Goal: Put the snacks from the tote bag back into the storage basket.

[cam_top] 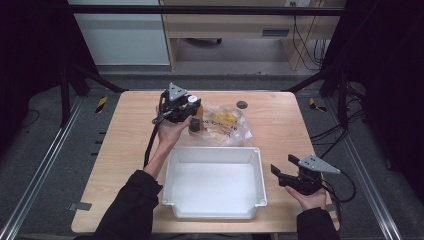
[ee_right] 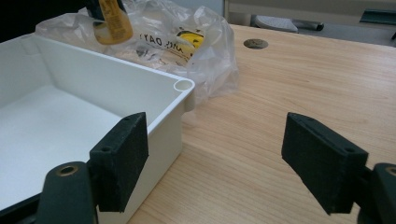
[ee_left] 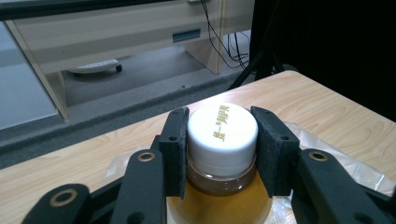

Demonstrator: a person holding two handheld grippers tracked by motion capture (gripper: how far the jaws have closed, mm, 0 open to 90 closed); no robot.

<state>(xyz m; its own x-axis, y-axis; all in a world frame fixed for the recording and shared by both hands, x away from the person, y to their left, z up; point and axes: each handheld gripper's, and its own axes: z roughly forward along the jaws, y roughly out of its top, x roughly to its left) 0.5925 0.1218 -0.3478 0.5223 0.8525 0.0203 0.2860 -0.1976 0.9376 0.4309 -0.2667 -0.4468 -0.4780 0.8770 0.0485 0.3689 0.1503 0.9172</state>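
Note:
A bottle of amber liquid with a white screw cap stands upright at the back of the table, beside a clear plastic bag. My left gripper is shut on the bottle, its two pads pressed against opposite sides of the cap. Whether the bottle's base touches the table is hidden. My right gripper is held low at the front right, open, with nothing between its pads. It sits just right of the white tub.
The white tub is empty and fills the front middle of the table. The crumpled bag holds yellow-printed items behind the tub. A round cable hole lies at the back. Bare wood stretches to the right.

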